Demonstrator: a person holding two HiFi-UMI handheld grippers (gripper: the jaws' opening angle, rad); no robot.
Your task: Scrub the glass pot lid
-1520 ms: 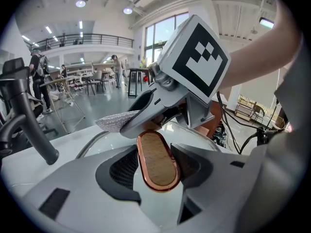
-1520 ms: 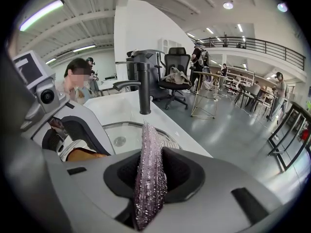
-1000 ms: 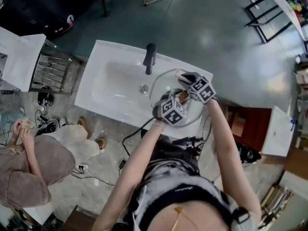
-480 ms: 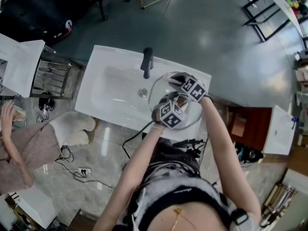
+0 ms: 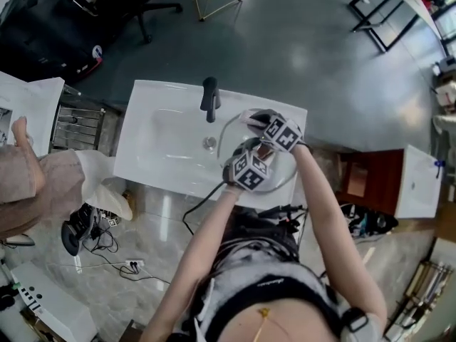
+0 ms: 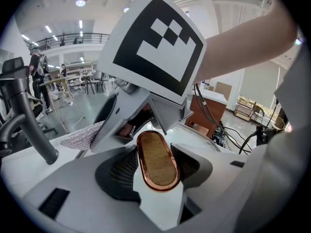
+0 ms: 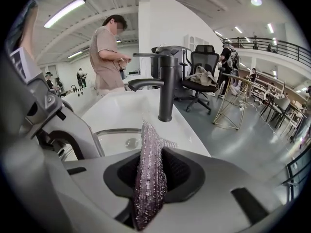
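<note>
Holding the glass pot lid [image 5: 231, 147] over the right half of the white sink [image 5: 146, 130], at about 4 o'clock from the black faucet [image 5: 209, 98]. Clamped with the left gripper [image 6: 155, 170] on the lid's copper-rimmed handle [image 6: 153, 147], reaching in from the lid's 6 o'clock side; no shift there since a second ago. Pinched flat in the right gripper [image 7: 154, 178]: a silvery mesh scrub cloth [image 7: 149, 140], jaws closed tight on it, tip poking out over the lid's edge near 12 o'clock. Moved since a second ago: only the right gripper, slid a short way along that far edge toward the faucet. Reads as one short scrubbing stroke, so scrubbing seems under way, with most of the glass probably left to cover. Cannot tell whether the cloth actually presses on the glass.
</note>
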